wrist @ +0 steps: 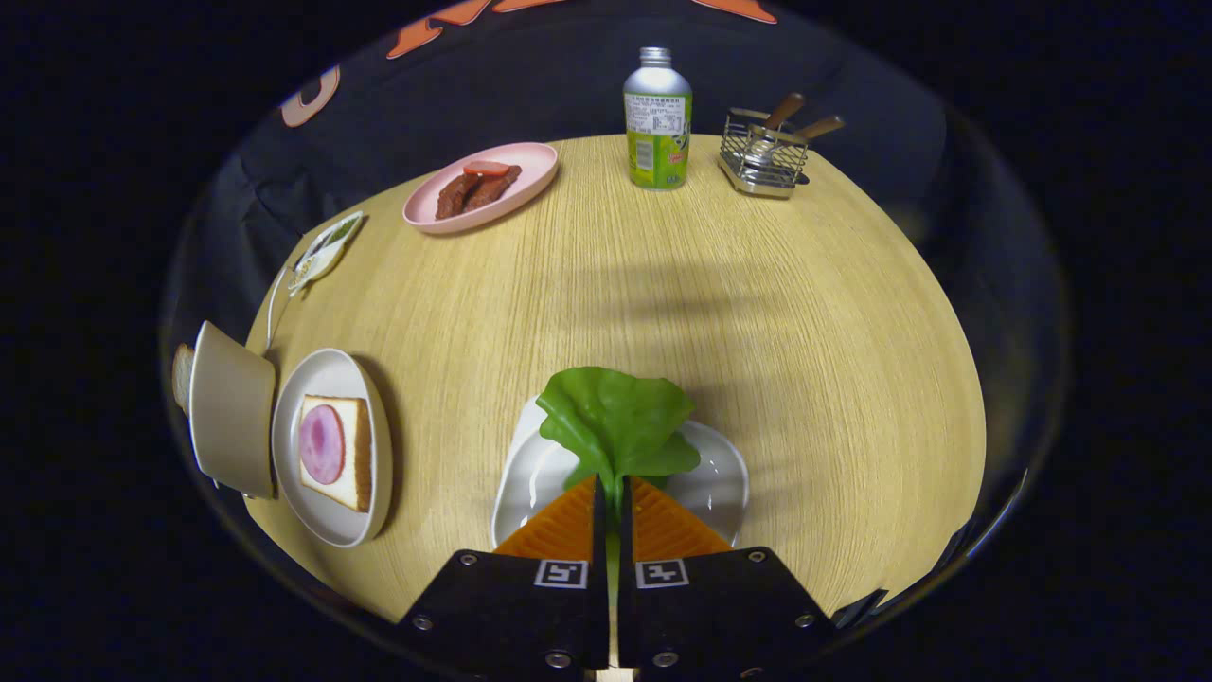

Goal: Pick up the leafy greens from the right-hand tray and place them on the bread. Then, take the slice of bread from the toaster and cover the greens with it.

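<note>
My gripper is shut on the stem of a leafy green. The leaf fans out just ahead of the fingertips, over a white tray that lies under the fingers. Off to the left of the fingers, a slice of bread topped with a round pink slice of meat lies on a white plate. Left of that plate stands a beige toaster with a slice of bread sticking out of its far side.
Far across the wooden table are a pink plate holding brown strips and a red slice, a green bottle, and a wire basket holding wooden-handled utensils. A small patterned dish sits near the left edge.
</note>
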### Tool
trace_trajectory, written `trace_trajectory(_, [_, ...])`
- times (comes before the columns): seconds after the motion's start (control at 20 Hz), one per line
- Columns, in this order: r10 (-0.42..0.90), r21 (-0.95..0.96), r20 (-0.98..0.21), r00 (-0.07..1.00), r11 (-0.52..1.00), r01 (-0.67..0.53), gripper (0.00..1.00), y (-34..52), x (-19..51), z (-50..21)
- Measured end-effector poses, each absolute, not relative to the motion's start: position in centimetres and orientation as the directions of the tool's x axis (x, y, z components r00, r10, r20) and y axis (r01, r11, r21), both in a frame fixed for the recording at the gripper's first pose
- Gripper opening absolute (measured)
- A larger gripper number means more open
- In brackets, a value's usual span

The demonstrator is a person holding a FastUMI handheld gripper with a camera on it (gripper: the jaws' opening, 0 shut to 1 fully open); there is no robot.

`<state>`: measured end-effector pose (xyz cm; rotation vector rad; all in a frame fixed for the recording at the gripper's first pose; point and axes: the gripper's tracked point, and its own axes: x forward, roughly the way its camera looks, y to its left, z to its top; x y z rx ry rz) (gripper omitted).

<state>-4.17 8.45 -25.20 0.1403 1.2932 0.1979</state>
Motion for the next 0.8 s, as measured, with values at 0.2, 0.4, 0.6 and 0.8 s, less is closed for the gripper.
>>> trace_trajectory(0.2, [0.288,0.268,-0.9,0.328,0.958,-0.106,0.05,10.4,-3.0,-22.1])
trace_trajectory(0.4, [0.346,0.304,-0.862,0.371,0.938,-0.169,0.04,12.8,-2.1,-19.4])
trace_trajectory(0.6, [0.42,0.346,-0.832,0.364,0.904,-0.252,0.04,16.8,-2.1,-17.7])
trace_trajectory(0.8, [0.474,0.365,-0.816,0.331,0.866,-0.342,0.04,20.8,-2.4,-17.3])
